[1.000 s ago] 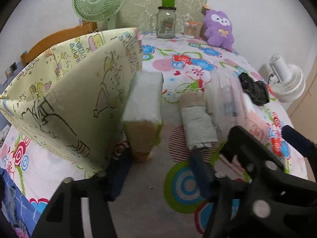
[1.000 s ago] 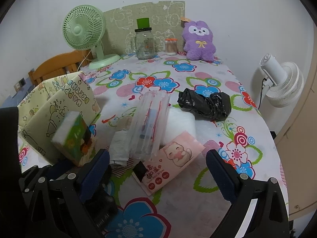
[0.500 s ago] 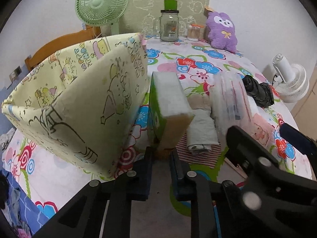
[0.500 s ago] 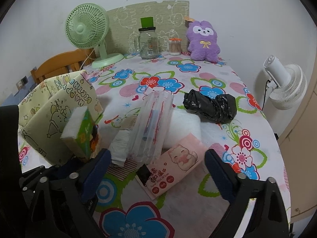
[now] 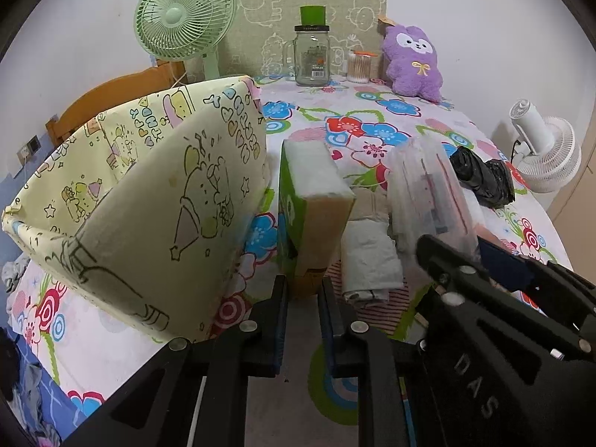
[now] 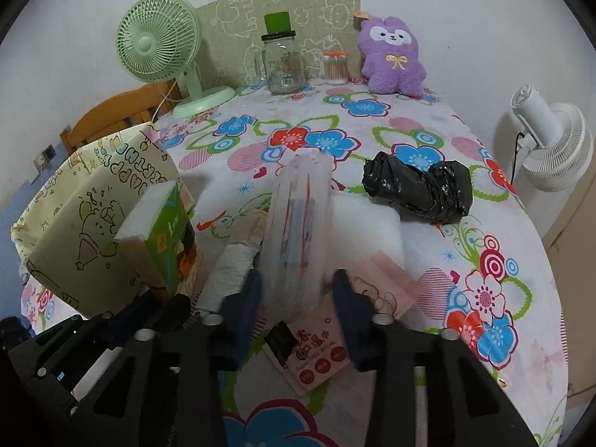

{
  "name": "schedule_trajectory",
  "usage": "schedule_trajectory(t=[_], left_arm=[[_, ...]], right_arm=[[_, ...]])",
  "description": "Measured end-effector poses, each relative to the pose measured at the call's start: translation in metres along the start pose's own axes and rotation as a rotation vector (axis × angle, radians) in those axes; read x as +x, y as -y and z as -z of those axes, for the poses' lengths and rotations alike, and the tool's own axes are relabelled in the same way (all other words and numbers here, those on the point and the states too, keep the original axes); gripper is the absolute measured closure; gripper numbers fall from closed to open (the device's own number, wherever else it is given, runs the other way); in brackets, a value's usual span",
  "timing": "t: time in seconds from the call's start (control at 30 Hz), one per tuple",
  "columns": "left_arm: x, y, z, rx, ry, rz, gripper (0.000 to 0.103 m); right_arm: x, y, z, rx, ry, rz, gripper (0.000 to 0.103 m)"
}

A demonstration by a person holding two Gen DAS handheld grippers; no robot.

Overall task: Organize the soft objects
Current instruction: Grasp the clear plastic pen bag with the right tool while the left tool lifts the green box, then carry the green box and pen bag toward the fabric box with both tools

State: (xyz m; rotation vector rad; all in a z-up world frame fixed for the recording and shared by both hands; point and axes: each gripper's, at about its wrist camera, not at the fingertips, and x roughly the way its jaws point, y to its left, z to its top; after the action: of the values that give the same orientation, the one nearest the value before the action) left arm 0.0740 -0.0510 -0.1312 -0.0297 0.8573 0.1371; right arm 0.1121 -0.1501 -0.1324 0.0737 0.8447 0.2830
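Note:
My left gripper (image 5: pixel 302 300) is shut on the bottom end of a green tissue pack (image 5: pixel 313 201), which stands upright beside the open yellow fabric bin (image 5: pixel 149 193). In the right wrist view the same pack (image 6: pixel 164 234) leans against the bin (image 6: pixel 85 205). My right gripper (image 6: pixel 298 290) has its jaws closing on a clear plastic pack (image 6: pixel 298 216) that stands on edge, and the pads meet its two sides. A folded white cloth (image 6: pixel 231 268) lies between the two packs. Under the right gripper lies a pink wet-wipes pack (image 6: pixel 327 342).
A black bag bundle (image 6: pixel 417 190) and a white soft pack (image 6: pixel 368 231) lie to the right on the floral tablecloth. A purple plush (image 6: pixel 391 59), glass jar (image 6: pixel 283 67), swab pot (image 6: pixel 335 67) and green fan (image 6: pixel 160 44) line the back. A white fan (image 6: pixel 547 141) stands off the table's right side.
My left jaws closed on the tissue pack, which came upright and nearer. The right jaws went from wide open to closed around the clear plastic pack.

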Motion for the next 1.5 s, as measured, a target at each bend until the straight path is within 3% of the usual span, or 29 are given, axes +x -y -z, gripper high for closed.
schedule_trajectory(t=[0.1, 0.2, 1.5], left_arm=[[0.000, 0.001, -0.001, 0.003, 0.006, -0.001, 0.091], [-0.002, 0.002, -0.003, 0.010, 0.019, -0.002, 0.092], [-0.111, 0.011, -0.026, 0.089, 0.189, 0.107, 0.093]], right_arm=[[0.000, 0.002, 0.001, 0.014, -0.007, -0.018, 0.086], [-0.003, 0.003, 0.000, 0.021, -0.003, -0.018, 0.088], [-0.131, -0.006, -0.018, 0.029, 0.216, 0.081, 0.088]])
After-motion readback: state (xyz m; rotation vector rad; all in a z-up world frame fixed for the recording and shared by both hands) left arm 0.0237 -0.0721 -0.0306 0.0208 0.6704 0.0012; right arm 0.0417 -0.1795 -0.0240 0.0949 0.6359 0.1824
